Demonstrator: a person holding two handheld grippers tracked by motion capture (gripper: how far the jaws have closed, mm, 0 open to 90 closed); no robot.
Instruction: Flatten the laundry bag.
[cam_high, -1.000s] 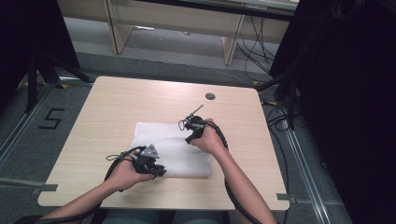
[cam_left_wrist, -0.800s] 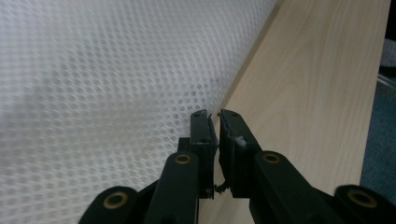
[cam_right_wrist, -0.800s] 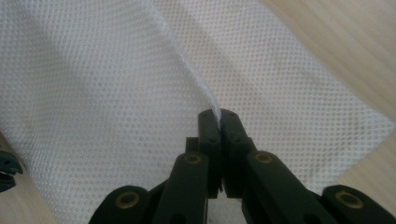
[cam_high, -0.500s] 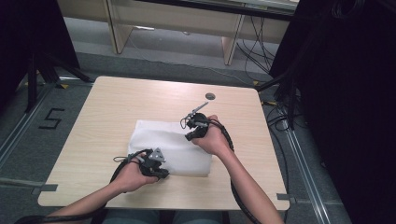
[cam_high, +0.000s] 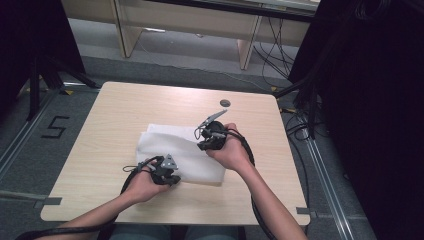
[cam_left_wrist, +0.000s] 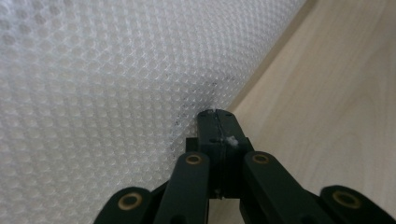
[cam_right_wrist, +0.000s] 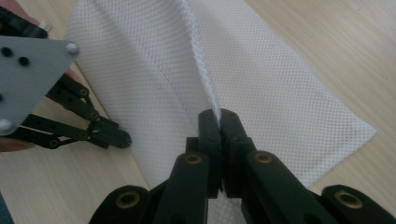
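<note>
1. Looking down from the high view: your left gripper (cam_high: 167, 176) sits at the near edge of the white mesh cloth (cam_high: 170, 147) on the table (cam_high: 115, 107). Your right gripper (cam_high: 210, 141) is at the cloth's right side, and the far edge it holds has come off the table since a second ago, so the fold is starting.
2. Left gripper view: jaws have just been closing and are now together at the cloth (cam_left_wrist: 93, 70) edge, left gripper (cam_left_wrist: 215, 116) tips on the mesh. I judge the near edge pinned, but whether fabric sits between the pads is too tight to see.
3. Right gripper view: right gripper (cam_right_wrist: 218, 115) jaws clamped on a raised ridge of cloth (cam_right_wrist: 280, 88), which climbs from the flat part. Left gripper (cam_right_wrist: 112, 135) shows beside the cloth's edge. Means: anchor set, so the lifted edge can carry over.
</note>
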